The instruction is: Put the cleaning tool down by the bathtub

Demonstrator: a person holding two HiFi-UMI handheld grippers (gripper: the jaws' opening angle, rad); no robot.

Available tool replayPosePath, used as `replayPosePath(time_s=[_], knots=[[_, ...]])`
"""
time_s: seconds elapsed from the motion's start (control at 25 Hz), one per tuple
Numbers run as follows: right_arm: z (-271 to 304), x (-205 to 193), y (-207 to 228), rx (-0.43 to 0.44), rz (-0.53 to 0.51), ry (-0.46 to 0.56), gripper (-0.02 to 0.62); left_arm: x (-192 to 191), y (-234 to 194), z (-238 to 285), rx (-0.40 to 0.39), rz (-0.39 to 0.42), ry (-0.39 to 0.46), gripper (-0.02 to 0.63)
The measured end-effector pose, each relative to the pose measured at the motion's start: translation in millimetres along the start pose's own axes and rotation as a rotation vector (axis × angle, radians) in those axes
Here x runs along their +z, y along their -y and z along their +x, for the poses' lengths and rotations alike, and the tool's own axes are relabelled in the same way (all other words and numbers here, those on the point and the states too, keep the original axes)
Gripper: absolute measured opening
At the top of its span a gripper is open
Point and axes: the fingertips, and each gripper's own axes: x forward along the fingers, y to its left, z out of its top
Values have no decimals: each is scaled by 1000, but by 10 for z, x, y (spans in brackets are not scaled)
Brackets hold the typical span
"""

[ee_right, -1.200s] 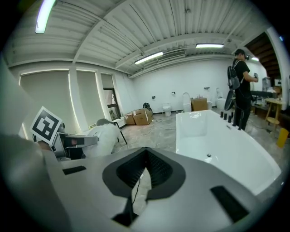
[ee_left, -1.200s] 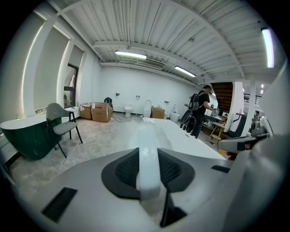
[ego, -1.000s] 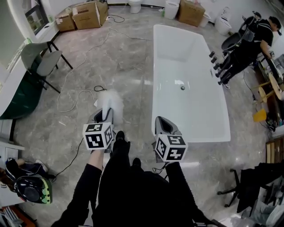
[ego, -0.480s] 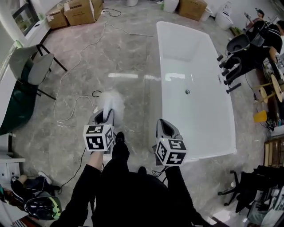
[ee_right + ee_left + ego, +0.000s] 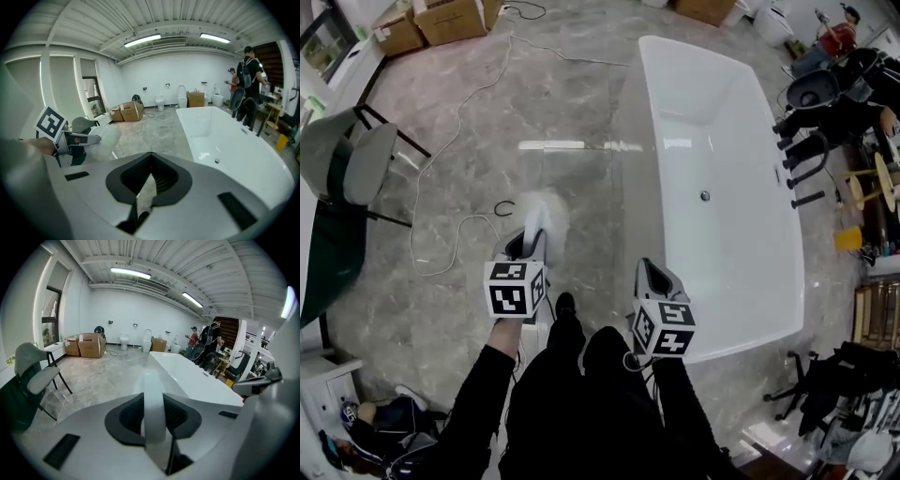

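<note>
Only overhead does the cleaning tool (image 5: 541, 212) show its fluffy end

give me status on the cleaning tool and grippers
Left gripper jaws shut on cleaning tool handle. Right gripper jaws together, empty. Bathtub to its right; cable on floor to its left.

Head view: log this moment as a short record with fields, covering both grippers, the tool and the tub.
left gripper: shut on the handle of the cleaning tool
cleaning tool: white, fluffy head sticks out ahead of the jaws; not yet put down
right gripper: shut, nothing between the jaws
bathtub: white, nothing in it, to the right of the tool
floor: grey marble
</note>
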Motion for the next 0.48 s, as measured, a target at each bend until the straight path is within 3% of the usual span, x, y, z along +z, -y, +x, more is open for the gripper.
replayPosePath(time_s=[0.48], knots=[[1126,-81,338,-8,34,-74,0,-247,-215,1042,1,-38,-82,95]])
